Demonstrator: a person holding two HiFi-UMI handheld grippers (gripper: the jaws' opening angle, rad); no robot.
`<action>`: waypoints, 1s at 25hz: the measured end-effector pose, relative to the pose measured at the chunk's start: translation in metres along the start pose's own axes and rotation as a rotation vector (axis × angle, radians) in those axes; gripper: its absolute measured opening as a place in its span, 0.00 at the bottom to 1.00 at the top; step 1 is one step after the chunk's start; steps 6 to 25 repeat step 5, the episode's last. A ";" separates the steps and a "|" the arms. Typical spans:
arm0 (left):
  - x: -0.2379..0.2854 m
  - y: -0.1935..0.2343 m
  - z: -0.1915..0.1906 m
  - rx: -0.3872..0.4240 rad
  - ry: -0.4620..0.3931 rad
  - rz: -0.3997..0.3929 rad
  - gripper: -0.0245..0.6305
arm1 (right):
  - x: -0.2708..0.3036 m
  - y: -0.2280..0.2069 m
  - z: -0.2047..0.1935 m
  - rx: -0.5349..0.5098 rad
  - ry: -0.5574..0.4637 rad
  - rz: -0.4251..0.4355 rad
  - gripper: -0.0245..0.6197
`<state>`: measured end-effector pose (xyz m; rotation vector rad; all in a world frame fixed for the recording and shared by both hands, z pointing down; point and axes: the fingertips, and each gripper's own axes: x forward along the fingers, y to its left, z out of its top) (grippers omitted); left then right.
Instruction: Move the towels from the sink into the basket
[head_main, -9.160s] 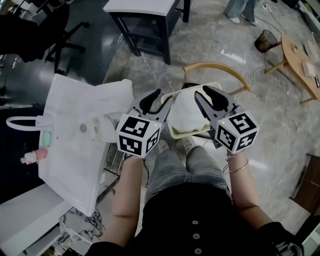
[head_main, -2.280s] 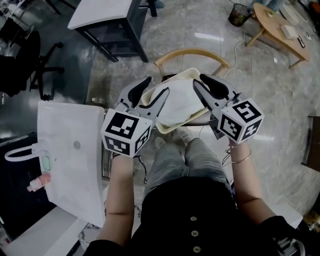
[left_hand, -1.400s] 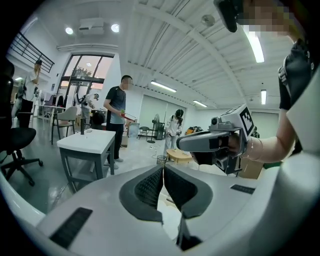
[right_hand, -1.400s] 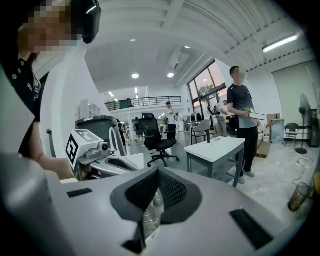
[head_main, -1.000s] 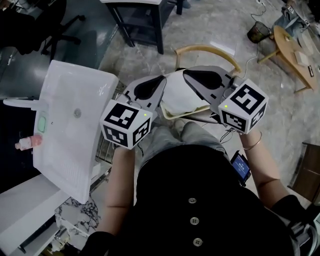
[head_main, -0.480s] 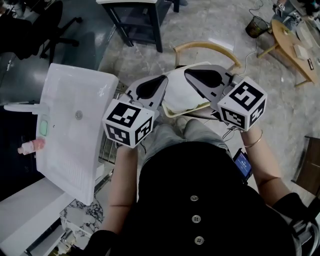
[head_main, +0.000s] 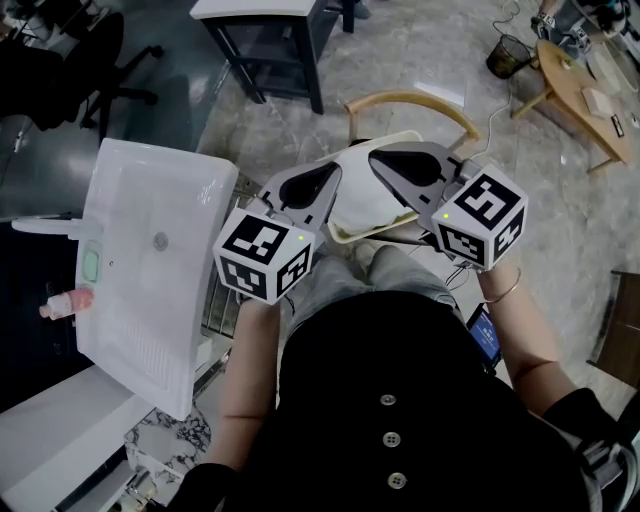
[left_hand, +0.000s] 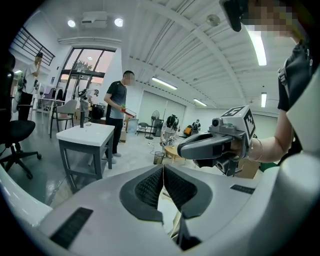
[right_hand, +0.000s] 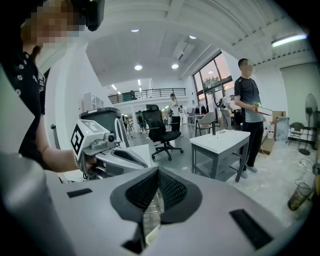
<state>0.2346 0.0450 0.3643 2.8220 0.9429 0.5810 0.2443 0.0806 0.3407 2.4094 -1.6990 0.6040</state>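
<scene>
The white sink (head_main: 140, 260) at the left holds no towel. White towels (head_main: 362, 200) lie heaped in a cream basket (head_main: 403, 139) on a wooden chair (head_main: 410, 100) in front of the person's knees. My left gripper (head_main: 333, 176) hangs over the basket's left side, and my right gripper (head_main: 377, 157) over its right side. In the left gripper view the left gripper (left_hand: 163, 167) has its jaws shut with nothing between them. The right gripper (right_hand: 158, 170) in its own view is likewise shut and empty. Each gripper shows in the other's view, held level.
A tap (head_main: 50, 225), a green soap dish (head_main: 90, 265) and a pink bottle (head_main: 65, 300) sit by the sink's left rim. A dark table (head_main: 270, 40) stands behind, a low wooden table (head_main: 585, 100) and a bin (head_main: 503, 55) at the right. People stand in the background.
In the oldest frame a towel lay draped on the sink's right edge; it is gone from there now. Over the last second both grippers have stayed shut above the basket.
</scene>
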 end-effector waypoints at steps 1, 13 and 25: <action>0.000 -0.001 -0.002 -0.002 0.005 -0.002 0.06 | 0.001 0.001 -0.001 0.012 -0.004 -0.001 0.04; 0.000 -0.007 -0.009 -0.024 0.019 -0.020 0.06 | 0.004 0.006 -0.006 0.051 -0.024 -0.011 0.04; 0.000 -0.007 -0.009 -0.024 0.019 -0.020 0.06 | 0.004 0.006 -0.006 0.051 -0.024 -0.011 0.04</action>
